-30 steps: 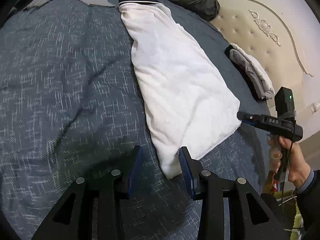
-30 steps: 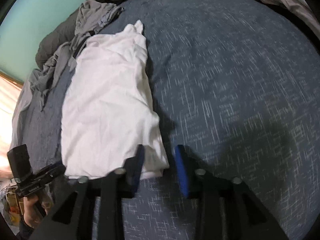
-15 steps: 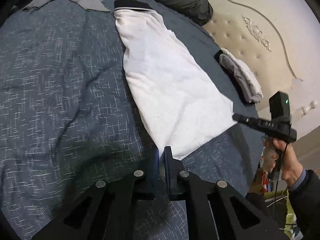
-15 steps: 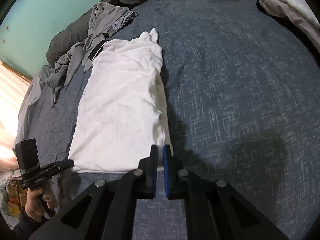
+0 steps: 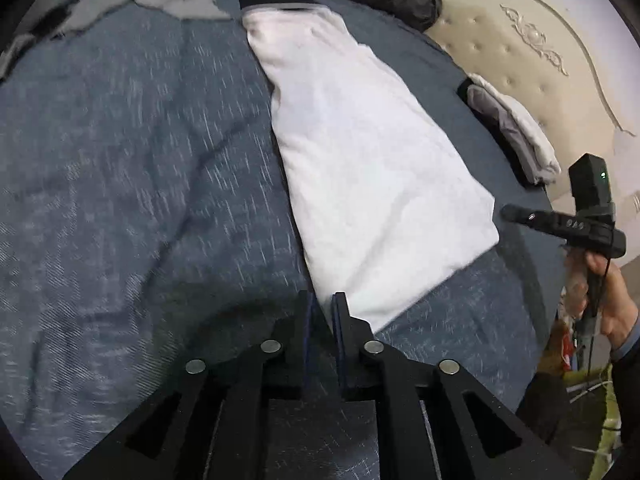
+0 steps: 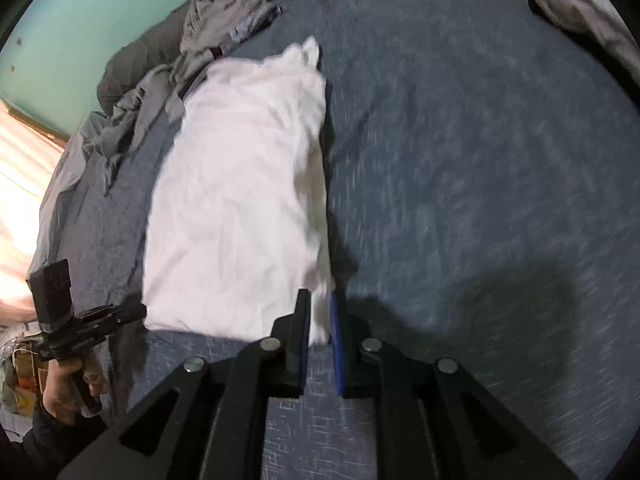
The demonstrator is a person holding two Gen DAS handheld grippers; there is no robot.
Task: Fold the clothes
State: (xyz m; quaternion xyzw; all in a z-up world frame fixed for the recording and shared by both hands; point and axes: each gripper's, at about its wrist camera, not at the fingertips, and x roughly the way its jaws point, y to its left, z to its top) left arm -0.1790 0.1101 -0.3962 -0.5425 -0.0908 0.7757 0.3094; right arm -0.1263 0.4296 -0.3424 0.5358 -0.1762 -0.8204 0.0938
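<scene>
- Both tongs, spread a second ago, now pinch the near corners of the white shirt (image 5: 372, 168): left tongs (image 5: 323, 306) on one, right tongs (image 6: 320, 312) on the other, jaws easing apart a little.
- Fabric between the pads is blurred and partly hidden.
- Shirt lies lengthwise on the blue bedspread (image 5: 120, 160); grey clothes (image 6: 192, 60) are heaped far off, and the cream headboard (image 5: 532, 52) is cut off at the right.

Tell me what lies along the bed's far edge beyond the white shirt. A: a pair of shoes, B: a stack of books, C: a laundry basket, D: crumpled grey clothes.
D: crumpled grey clothes lie heaped past the white shirt's far end on the blue bedspread.
</scene>
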